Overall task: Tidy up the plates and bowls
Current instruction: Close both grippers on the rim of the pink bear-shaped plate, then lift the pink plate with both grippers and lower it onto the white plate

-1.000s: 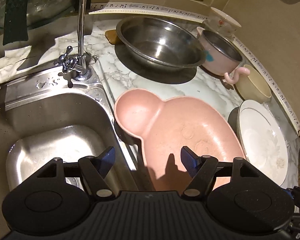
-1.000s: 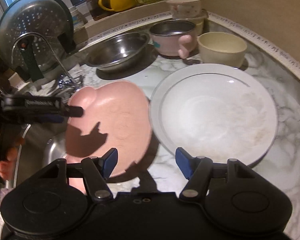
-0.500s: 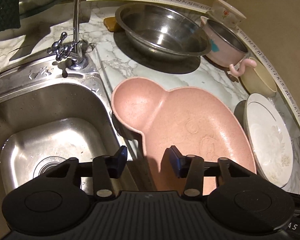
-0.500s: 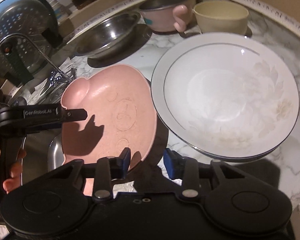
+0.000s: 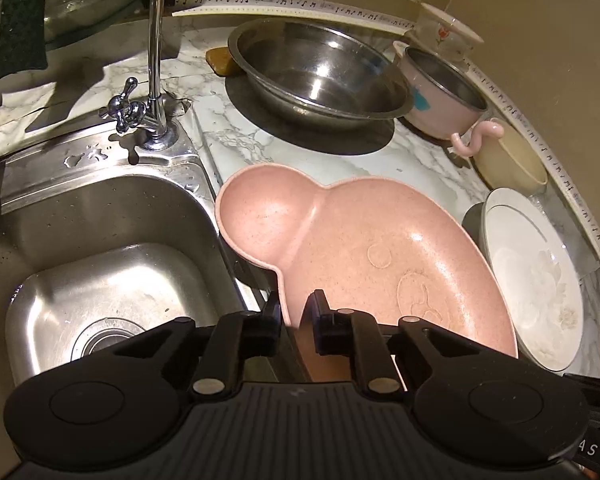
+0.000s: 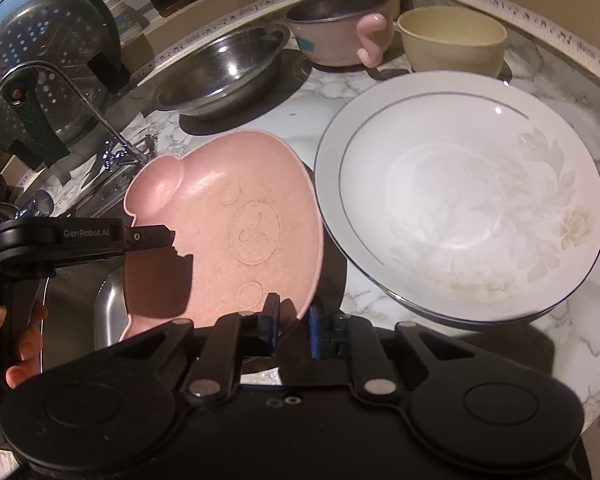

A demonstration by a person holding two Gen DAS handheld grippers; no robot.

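Note:
A pink animal-shaped plate [image 5: 360, 248] lies partly on the marble counter and partly over the sink's edge. My left gripper [image 5: 296, 312] is closing, its jaws pinching the plate's near left rim. The right wrist view shows that same gripper [image 6: 156, 236] clamped on the plate [image 6: 228, 240] from the left. My right gripper [image 6: 294, 318] is closing too, with the plate's near right edge between its blue pads. A white floral plate [image 6: 460, 200] sits just right of the pink one, also seen as the white plate [image 5: 536, 280].
Behind stand a steel bowl [image 5: 320, 76], a pink pot with a curled handle [image 5: 440, 92] and a beige bowl [image 5: 508, 160]. The steel sink [image 5: 100, 280] and its faucet [image 5: 156, 60] are at left. A colander [image 6: 40, 52] stands far left; a hand [image 6: 24, 344] holds the left gripper.
Both grippers went from wide open to pinched on the pink plate's rim. The right gripper sank a little closer to the plates.

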